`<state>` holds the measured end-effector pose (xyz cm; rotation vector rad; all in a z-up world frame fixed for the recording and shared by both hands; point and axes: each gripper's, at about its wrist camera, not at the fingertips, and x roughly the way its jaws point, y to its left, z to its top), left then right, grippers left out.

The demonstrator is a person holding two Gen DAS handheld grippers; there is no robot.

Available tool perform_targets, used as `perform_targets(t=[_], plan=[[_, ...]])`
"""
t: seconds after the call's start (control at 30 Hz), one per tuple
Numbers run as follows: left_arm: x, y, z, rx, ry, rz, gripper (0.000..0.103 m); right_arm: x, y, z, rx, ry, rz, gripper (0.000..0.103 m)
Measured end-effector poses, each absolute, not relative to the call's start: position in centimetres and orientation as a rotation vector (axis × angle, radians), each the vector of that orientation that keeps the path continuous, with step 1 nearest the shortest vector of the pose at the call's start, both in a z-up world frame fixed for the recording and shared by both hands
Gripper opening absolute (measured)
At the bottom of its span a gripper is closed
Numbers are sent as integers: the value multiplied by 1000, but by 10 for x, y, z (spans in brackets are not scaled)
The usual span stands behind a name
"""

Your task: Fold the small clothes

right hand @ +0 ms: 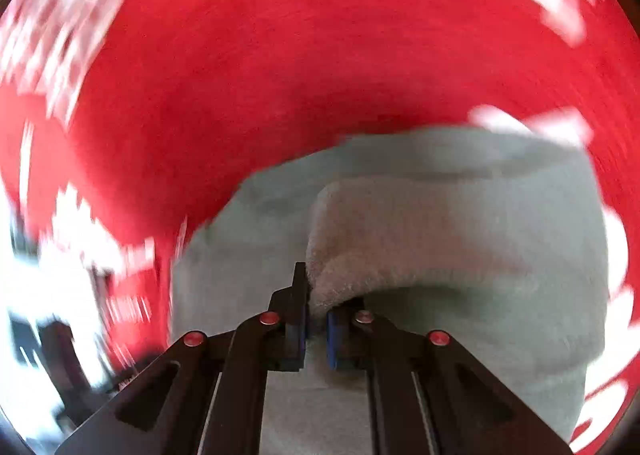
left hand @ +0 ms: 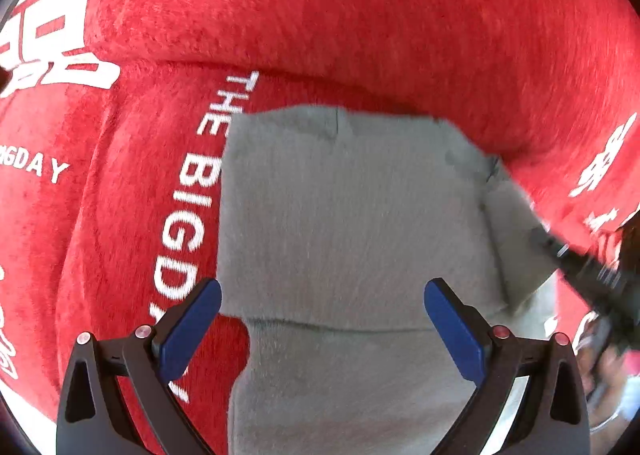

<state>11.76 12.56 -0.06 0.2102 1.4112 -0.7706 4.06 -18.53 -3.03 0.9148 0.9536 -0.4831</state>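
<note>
A small grey garment (left hand: 344, 223) lies on a red cloth with white lettering. My left gripper (left hand: 322, 319) is open just above it, blue pads wide apart over its near part, holding nothing. My right gripper (right hand: 316, 329) is shut on a fold of the grey garment (right hand: 420, 239), lifting its edge so the fabric curls up over itself. The right gripper also shows in the left wrist view (left hand: 584, 267) at the garment's right edge. The right wrist view is blurred by motion.
The red plush cloth (left hand: 360, 15) covers the whole surface and rises in a soft ridge behind the garment. White letters (left hand: 188, 199) run along the garment's left side.
</note>
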Motion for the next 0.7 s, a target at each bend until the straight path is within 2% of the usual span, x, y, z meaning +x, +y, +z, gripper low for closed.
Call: perform_targets(t=[0.2,0.27,0.3,0.33,0.37,0.4,0.47,0.53,0.67,0.7], plan=[[131,131,-4,124,1452,-769,102,93,-101,-55,466,1246,-285,13],[131,132,-8,108,1480,-772,102,95,-82,-63,342,1306,-272,21],[131,131,-11,101,1490,-773,102,93,-75,-64,305,1313,-257,36],[130,130,-13,102,1496,-773,102,90,-66,-62,274,1314,-235,56],[129,129,-14,105,1498,-771,102,87,-58,-60,236,1313,-213,62],[127,128,-16,109,1501,-769,102,84,-54,-58,209,1310,-204,62],[124,126,-15,118,1498,-768,102,73,-61,-55,284,1297,-220,62],[122,124,-12,132,1485,-769,102,55,-88,-53,508,1244,-289,62],[123,120,-10,150,1472,-771,102,10,-156,-70,1078,1014,-475,62],[124,121,-9,151,1468,-772,102,2,-169,-76,1185,956,-502,51]])
